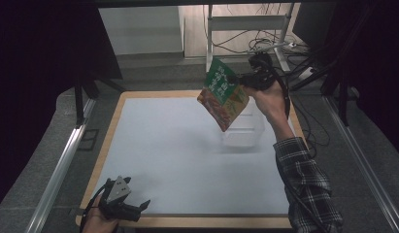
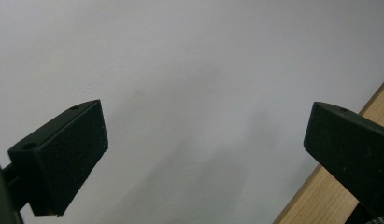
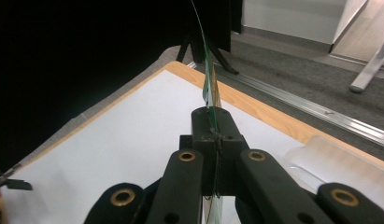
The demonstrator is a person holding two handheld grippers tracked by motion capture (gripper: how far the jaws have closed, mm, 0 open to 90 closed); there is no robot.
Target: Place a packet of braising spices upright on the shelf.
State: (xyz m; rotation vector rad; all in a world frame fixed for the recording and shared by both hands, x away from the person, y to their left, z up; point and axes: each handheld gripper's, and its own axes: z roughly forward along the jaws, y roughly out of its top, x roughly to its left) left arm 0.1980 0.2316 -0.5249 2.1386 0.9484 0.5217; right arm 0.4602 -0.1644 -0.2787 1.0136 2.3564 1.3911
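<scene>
Table: wooden-edged table fills the middle of the high view, with a white mat covering almost all of it, so only a thin strip of wood shows around the edges.
Surroundings: grey floor on both sides, a metal rail running down the left of the frame, dark curtains on the far left and right, plus a tangle of cables at upper center-right.
Container: clear plastic container sitting on the mat right of center. It's see-through and kinda hard to make out, and the packet hangs above it and a bit to its left.
Packet: green and orange food packet, held up in the air at upper center, tilted diagonally, clear of the mat. In the right gripper view you see it edge-on, a thin sheet running up from the jaws.
Right gripper: right gripper at upper right of center, jaws pinched tight on the packet's right edge. The person's hand and plaid sleeve come up from the lower right.
Left gripper: left gripper down in the lower left corner by the near table edge, jaws spread wide with nothing between them, just mat behind in the left gripper view.
</scene>
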